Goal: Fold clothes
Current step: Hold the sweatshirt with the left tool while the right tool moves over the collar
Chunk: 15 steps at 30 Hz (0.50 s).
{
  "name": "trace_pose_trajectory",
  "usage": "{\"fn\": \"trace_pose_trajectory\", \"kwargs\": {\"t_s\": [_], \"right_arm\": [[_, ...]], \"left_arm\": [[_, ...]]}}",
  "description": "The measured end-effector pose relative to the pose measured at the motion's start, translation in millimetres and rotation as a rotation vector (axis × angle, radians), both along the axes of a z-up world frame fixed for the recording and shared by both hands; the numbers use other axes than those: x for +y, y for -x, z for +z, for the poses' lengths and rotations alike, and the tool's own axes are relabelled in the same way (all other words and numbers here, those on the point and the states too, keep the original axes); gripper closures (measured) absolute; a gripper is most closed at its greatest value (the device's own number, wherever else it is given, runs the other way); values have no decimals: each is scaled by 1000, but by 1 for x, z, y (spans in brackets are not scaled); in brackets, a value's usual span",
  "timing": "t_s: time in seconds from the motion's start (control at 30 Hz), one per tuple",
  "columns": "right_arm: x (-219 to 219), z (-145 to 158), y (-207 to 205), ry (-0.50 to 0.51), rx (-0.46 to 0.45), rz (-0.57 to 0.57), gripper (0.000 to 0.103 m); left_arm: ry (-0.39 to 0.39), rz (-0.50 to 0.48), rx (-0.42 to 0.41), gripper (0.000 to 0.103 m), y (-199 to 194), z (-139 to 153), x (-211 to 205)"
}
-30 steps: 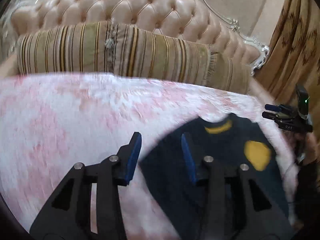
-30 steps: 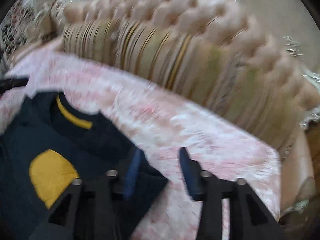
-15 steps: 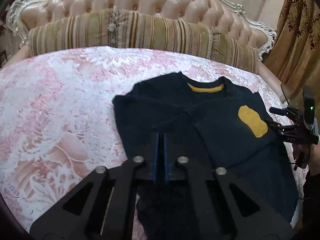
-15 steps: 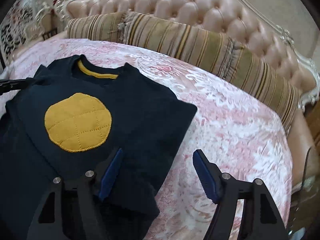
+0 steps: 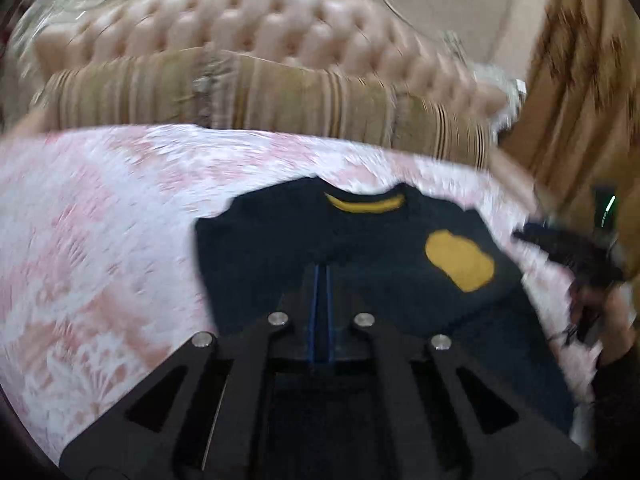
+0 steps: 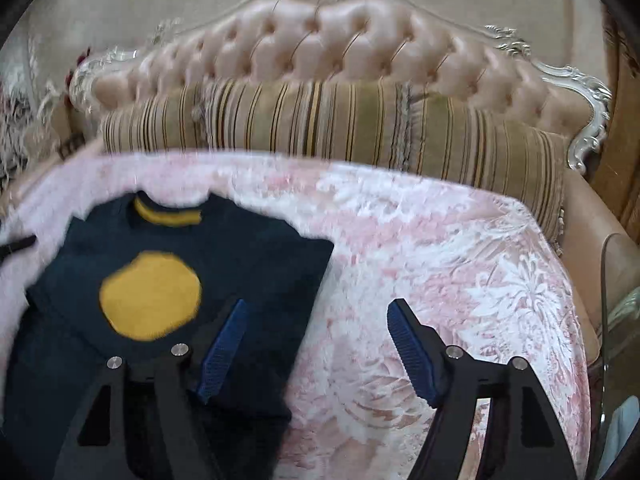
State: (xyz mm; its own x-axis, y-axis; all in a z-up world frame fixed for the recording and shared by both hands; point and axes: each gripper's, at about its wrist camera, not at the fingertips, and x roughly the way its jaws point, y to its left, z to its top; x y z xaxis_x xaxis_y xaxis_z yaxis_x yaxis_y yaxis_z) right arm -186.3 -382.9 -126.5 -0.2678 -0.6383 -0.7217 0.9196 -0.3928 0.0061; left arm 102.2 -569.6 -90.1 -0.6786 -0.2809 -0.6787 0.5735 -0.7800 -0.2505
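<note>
Overhead, left gripper jaws shut above sweater; right gripper jaws wide, empty

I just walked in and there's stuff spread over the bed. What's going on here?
A person with a handheld gripper in each hand is folding a dark navy sweater with a round yellow patch, laid flat on the pink-and-white floral bedspread. The left gripper is shut over the sweater's middle; whether it pinches cloth is unclear. The right gripper is open above the sweater's edge, holding nothing. Striped bolster pillows lie against the headboard.
</note>
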Motion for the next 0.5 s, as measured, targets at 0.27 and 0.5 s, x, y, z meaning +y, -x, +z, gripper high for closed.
{"fn": "trace_pose_trajectory", "kwargs": {"t_s": [0.27, 0.5], "right_arm": [[-34, -35, -37, -206, 120, 122, 29], [-70, 20, -59, -85, 66, 200, 29]], "left_arm": [[35, -54, -143, 98, 31, -33, 33], [-64, 9, 66, 96, 25, -18, 38]]}}
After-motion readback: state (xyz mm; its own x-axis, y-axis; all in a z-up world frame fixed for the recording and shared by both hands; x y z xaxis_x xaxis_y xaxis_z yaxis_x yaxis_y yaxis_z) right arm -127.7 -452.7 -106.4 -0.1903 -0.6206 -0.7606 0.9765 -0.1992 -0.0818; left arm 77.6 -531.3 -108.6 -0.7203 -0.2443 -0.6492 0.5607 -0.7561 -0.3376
